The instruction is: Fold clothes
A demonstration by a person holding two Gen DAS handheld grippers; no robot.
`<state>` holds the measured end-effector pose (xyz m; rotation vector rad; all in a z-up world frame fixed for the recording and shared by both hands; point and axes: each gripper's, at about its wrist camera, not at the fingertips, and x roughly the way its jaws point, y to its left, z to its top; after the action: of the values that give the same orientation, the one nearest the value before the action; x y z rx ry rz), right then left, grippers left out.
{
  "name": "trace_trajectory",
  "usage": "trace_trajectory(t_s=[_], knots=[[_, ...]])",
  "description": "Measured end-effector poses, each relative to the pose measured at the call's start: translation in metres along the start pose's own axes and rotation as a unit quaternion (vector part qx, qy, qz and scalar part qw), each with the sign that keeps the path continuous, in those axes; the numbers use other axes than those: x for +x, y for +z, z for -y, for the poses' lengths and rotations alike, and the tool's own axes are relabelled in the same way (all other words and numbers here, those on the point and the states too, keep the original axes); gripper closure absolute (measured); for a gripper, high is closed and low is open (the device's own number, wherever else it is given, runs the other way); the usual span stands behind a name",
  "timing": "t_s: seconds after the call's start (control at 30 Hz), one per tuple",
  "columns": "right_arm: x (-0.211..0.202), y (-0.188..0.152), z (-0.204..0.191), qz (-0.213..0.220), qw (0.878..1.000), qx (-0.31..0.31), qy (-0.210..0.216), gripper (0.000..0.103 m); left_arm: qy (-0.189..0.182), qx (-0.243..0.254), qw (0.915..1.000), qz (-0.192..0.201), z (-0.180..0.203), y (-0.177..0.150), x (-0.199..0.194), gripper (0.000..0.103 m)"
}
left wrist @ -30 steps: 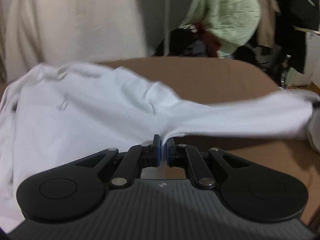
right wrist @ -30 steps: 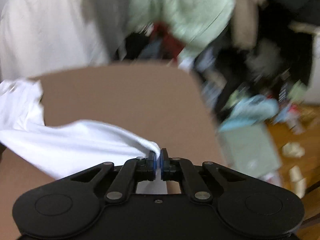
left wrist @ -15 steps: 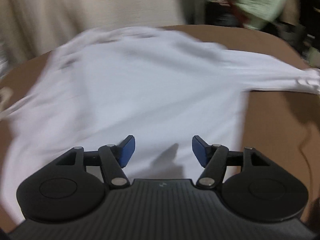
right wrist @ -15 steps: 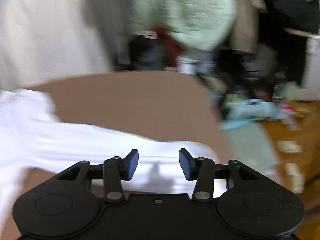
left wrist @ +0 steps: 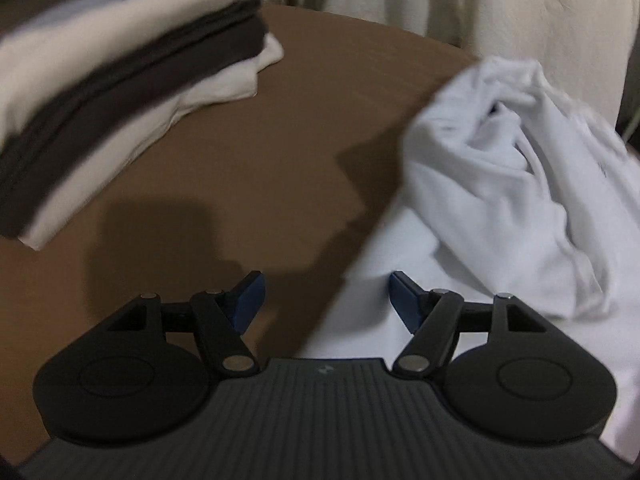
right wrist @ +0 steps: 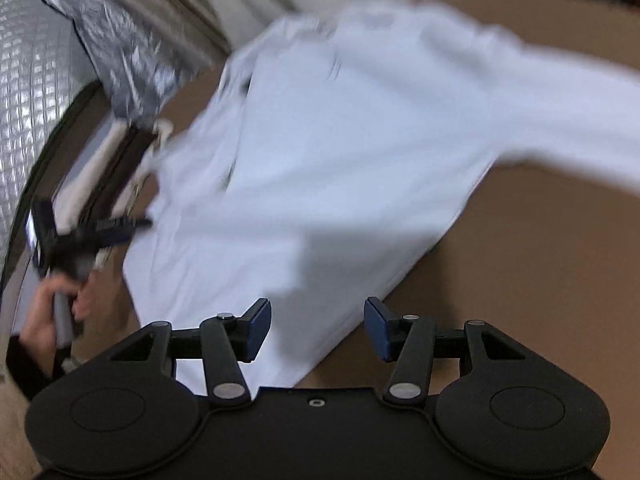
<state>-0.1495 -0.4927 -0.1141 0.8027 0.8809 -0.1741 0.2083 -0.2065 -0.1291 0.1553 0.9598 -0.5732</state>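
A white long-sleeved shirt (right wrist: pixel 340 152) lies spread on the brown table (right wrist: pixel 540 260), one sleeve reaching off to the right. In the left wrist view the same shirt (left wrist: pixel 500 168) lies bunched at the right. My left gripper (left wrist: pixel 323 300) hovers over the shirt's left edge and bare table; its jaws are opening, with nothing between the blue pads. My right gripper (right wrist: pixel 318 328) hangs over the shirt's lower hem, jaws opening, nothing gripped. The left gripper (right wrist: pixel 80 236) and the hand holding it show blurred at the left of the right wrist view.
A stack of folded clothes (left wrist: pixel 120 92), cream and dark brown, sits at the table's left. A silvery quilted sheet (right wrist: pixel 60 60) and pale curtains (left wrist: pixel 480 4) hang behind the table.
Both grippers were shut on the shirt a second ago; they have let go and opened. Both hands swung left, bringing the folded stack into the left view and the whole shirt into the right.
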Motion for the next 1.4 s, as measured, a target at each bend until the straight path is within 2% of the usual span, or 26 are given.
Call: trace_trajectory(t_s=[0.1, 0.17, 0.27, 0.3, 0.37, 0.4, 0.43, 0.47, 0.5, 0.57, 0.63, 0.67, 0.73, 0.8, 0.83, 0.87, 0.9, 0.93, 1.03, 1.07, 1.13, 1.23, 1.3, 1.33, 1.37, 1.4], knots=[[0.025, -0.033, -0.009, -0.044, 0.999, 0.020, 0.017, 0.046, -0.044, -0.072, 0.9964, -0.010, -0.027, -0.007, 0.021, 0.029], [0.035, -0.056, -0.015, -0.067, 0.996, 0.032, 0.042, 0.045, -0.071, -0.104, 0.9920, -0.007, -0.027, -0.005, 0.025, 0.028], [0.043, -0.079, -0.021, -0.062, 0.993, 0.047, 0.087, 0.036, -0.116, -0.075, 0.9904, 0.000, -0.008, -0.005, 0.031, 0.025], [0.047, -0.084, -0.022, -0.057, 0.991, 0.057, 0.106, 0.032, -0.115, -0.055, 0.9918, -0.005, 0.001, -0.006, 0.035, 0.029], [0.058, -0.090, -0.025, -0.041, 0.989, 0.066, 0.127, 0.031, -0.103, 0.007, 0.9946, 0.003, 0.022, -0.008, 0.033, 0.059], [0.063, -0.092, -0.029, -0.029, 0.989, 0.063, 0.130, 0.038, -0.096, 0.041, 0.9945, 0.009, 0.033, -0.009, 0.030, 0.083], [0.063, -0.092, -0.035, -0.012, 0.992, 0.038, 0.118, 0.078, -0.088, 0.059, 0.9941, 0.022, 0.040, -0.009, 0.023, 0.087], [0.062, -0.091, -0.043, 0.005, 0.995, 0.008, 0.103, 0.096, -0.080, 0.063, 0.9940, 0.039, 0.044, -0.008, 0.010, 0.087], [0.054, -0.091, -0.049, 0.030, 0.995, -0.019, 0.094, 0.096, -0.073, 0.064, 0.9933, 0.063, 0.046, -0.009, -0.008, 0.088], [0.016, -0.095, -0.051, 0.094, 0.985, -0.021, 0.141, 0.096, -0.073, 0.038, 0.9906, 0.109, 0.039, -0.013, -0.059, 0.088], [-0.028, -0.096, -0.060, 0.124, 0.978, -0.057, 0.160, 0.096, -0.102, -0.010, 0.9872, 0.123, 0.025, -0.023, -0.102, 0.087], [-0.039, -0.100, -0.063, 0.118, 0.980, -0.074, 0.143, 0.096, -0.101, -0.012, 0.9884, 0.113, 0.023, -0.030, -0.108, 0.086], [-0.054, -0.111, -0.069, 0.099, 0.984, -0.108, 0.098, 0.096, -0.066, 0.012, 0.9947, 0.078, 0.029, -0.048, -0.104, 0.083], [-0.054, -0.122, -0.070, 0.059, 0.990, -0.122, 0.039, 0.096, -0.029, 0.033, 0.9990, 0.006, 0.035, -0.064, -0.071, 0.082], [-0.043, -0.128, -0.067, 0.023, 0.993, -0.113, -0.001, 0.096, -0.013, 0.041, 0.9985, -0.034, 0.037, -0.071, -0.052, 0.089], [-0.035, -0.135, -0.063, 0.006, 0.995, -0.100, -0.025, 0.096, -0.010, 0.040, 0.9982, -0.044, 0.038, -0.073, -0.047, 0.093], [-0.031, -0.140, -0.060, -0.002, 0.996, -0.087, -0.023, 0.096, -0.017, 0.032, 0.9989, -0.029, 0.036, -0.071, -0.054, 0.098], [-0.033, -0.143, -0.061, -0.005, 0.997, -0.081, -0.007, 0.096, -0.017, 0.031, 0.9993, -0.008, 0.035, -0.068, -0.063, 0.098], [-0.044, -0.150, -0.078, -0.014, 0.991, -0.131, 0.031, 0.096, 0.008, 0.016, 0.9987, 0.048, 0.034, -0.064, -0.090, 0.094], [-0.043, -0.153, -0.079, -0.032, 0.989, -0.145, 0.015, 0.096, 0.017, 0.009, 0.9977, 0.065, 0.033, -0.064, -0.099, 0.091], [-0.036, -0.162, -0.079, -0.069, 0.984, -0.162, -0.029, 0.090, 0.029, 0.005, 0.9979, 0.059, 0.030, -0.067, -0.096, 0.075], [-0.030, -0.174, -0.077, -0.100, 0.978, -0.169, -0.068, 0.086, 0.044, 0.002, 0.9982, 0.041, 0.025, -0.072, -0.089, 0.073], [-0.036, -0.178, -0.078, -0.104, 0.976, -0.175, -0.077, 0.080, 0.057, -0.005, 0.9958, 0.071, 0.023, -0.071, -0.102, 0.068], [-0.044, -0.177, -0.082, -0.098, 0.976, -0.178, -0.075, 0.075, 0.060, -0.007, 0.9934, 0.098, 0.021, -0.070, -0.111, 0.057], [-0.054, -0.176, -0.084, -0.088, 0.976, -0.185, -0.072, 0.074, 0.056, -0.009, 0.9908, 0.123, 0.020, -0.070, -0.120, 0.052], [-0.065, -0.170, -0.087, -0.076, 0.976, -0.195, -0.067, 0.072, 0.035, -0.008, 0.9900, 0.136, 0.021, -0.066, -0.123, 0.043]])
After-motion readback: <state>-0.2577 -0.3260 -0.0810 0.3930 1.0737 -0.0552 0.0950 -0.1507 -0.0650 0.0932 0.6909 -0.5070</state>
